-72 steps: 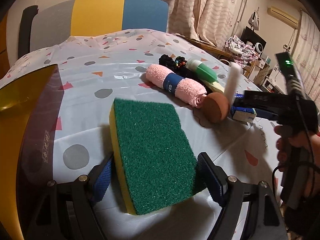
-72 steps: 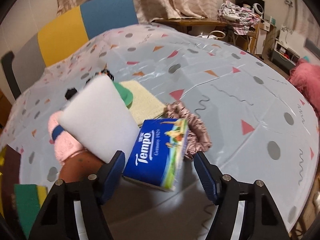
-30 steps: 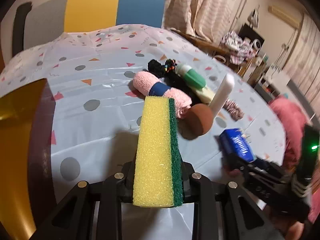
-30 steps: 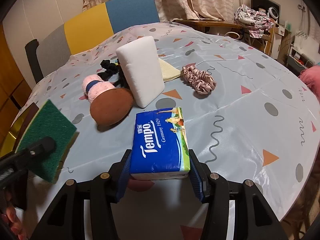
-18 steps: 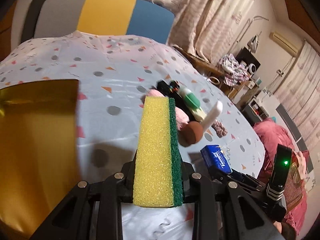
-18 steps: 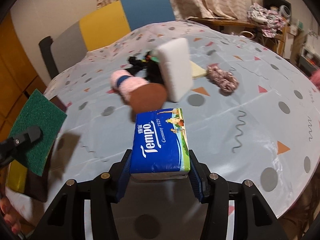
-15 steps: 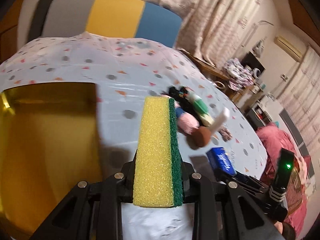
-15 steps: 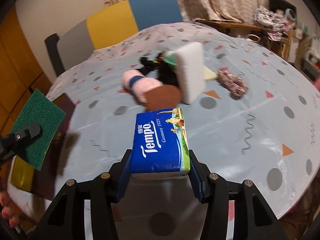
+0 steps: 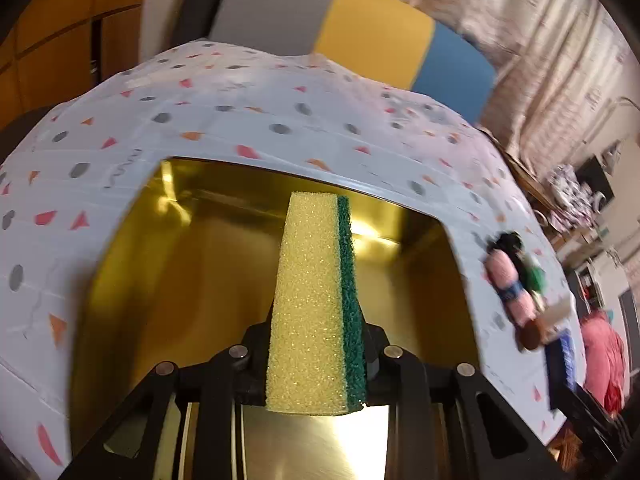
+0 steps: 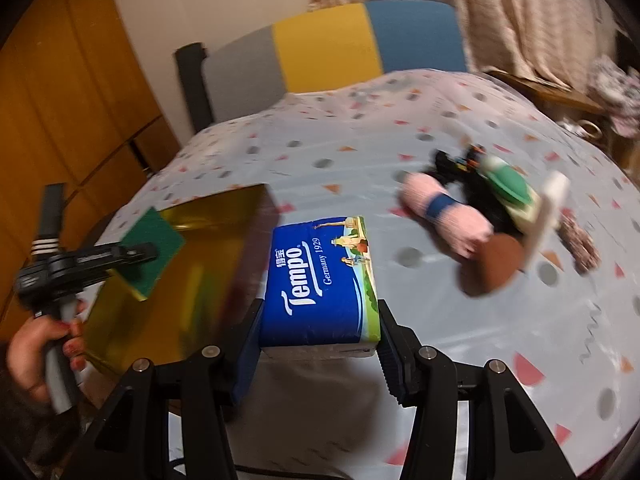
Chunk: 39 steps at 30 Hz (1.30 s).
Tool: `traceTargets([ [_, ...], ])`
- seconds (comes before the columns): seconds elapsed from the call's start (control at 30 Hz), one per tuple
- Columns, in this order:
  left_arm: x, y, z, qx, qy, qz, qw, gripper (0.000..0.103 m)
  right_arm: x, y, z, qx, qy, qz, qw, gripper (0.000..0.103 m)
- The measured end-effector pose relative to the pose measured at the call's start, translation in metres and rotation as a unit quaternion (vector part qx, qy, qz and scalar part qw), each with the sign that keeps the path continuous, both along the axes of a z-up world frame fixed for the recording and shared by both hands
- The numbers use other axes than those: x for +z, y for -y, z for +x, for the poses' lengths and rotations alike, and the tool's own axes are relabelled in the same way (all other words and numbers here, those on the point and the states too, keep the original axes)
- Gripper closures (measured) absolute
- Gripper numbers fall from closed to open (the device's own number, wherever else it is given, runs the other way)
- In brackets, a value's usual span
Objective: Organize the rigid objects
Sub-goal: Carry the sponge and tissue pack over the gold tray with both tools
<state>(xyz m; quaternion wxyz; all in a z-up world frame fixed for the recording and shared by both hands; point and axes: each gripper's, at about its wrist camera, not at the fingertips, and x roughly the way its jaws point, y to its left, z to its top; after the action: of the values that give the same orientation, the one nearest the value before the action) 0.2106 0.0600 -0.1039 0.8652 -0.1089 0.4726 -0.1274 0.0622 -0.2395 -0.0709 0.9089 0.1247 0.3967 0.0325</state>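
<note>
left gripper (image 9: 316,364) clamps sponge (image 9: 316,308) over gold tray (image 9: 424,280).

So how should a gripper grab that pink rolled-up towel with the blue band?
Best guess: across the middle of the pink towel roll, at its blue band, coming from above. It lies flat like a log, so its long sides are free, while the brown ball crowds one end.

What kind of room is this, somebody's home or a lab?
Most likely a lived-in home. A table under a pale plastic cloth printed with dots and triangles, a grey, yellow and blue upholstered chair, long patterned curtains and orange wooden cabinet doors all suggest a home, not a lab.
</note>
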Motion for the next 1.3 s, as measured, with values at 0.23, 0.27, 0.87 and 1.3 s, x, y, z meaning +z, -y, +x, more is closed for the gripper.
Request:
traceTargets([
  [0.23,-0.016,-0.033,0.039,0.036,-0.020,0.015,0.9990,0.064,0.013,-0.047,0.022,0.051,0.005,-0.005,0.999,0.050],
  [0.27,-0.016,-0.035,0.042,0.042,-0.021,0.018,0.9987,0.059,0.014,-0.054,0.024,0.058,0.006,-0.006,0.998,0.050],
  [0.87,0.027,-0.093,-0.020,0.119,0.076,-0.016,0.9899,0.029,-0.013,-0.127,0.073,0.124,-0.063,0.034,0.990,0.050],
  [1.3,0.003,-0.109,-0.084,0.147,0.053,-0.042,0.9867,0.029,-0.049,-0.194,0.153,0.131,-0.106,0.041,0.985,0.050],
])
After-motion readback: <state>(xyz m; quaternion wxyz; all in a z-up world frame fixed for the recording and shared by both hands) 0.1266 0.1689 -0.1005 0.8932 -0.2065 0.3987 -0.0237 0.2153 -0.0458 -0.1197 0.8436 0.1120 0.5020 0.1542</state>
